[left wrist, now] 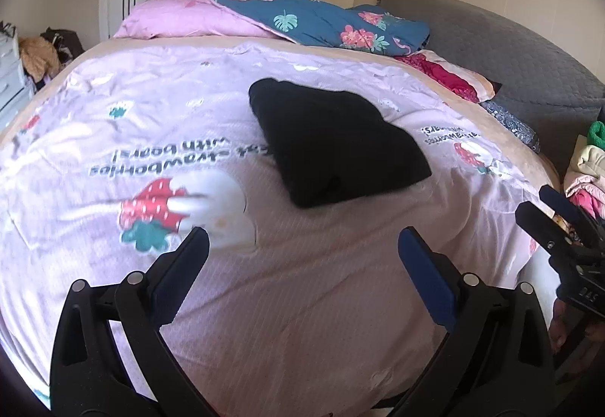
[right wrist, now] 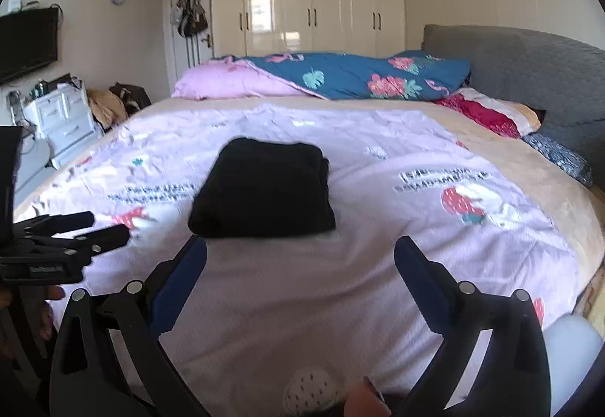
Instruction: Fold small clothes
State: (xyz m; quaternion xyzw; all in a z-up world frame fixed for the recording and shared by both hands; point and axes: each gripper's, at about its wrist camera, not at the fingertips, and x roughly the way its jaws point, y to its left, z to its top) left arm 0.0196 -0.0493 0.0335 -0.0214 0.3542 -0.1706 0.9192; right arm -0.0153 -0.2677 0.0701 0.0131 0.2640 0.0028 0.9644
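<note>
The left gripper [left wrist: 302, 239] hangs over the pink bedspread [left wrist: 302, 284] with its jaws spread wide and nothing between them. Ahead of it the black garment [left wrist: 336, 144] lies as a compact folded bundle near the middle of the bed, apparently finished and set clear. The right gripper [right wrist: 300, 247] is likewise wide apart and empty, probably free for the clothes pile [left wrist: 584, 171] at the bed's right edge.

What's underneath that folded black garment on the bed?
The black garment lies on a pink printed bedcover, with part of the lettering running under its edge. Whatever is directly beneath it is hidden.
</note>
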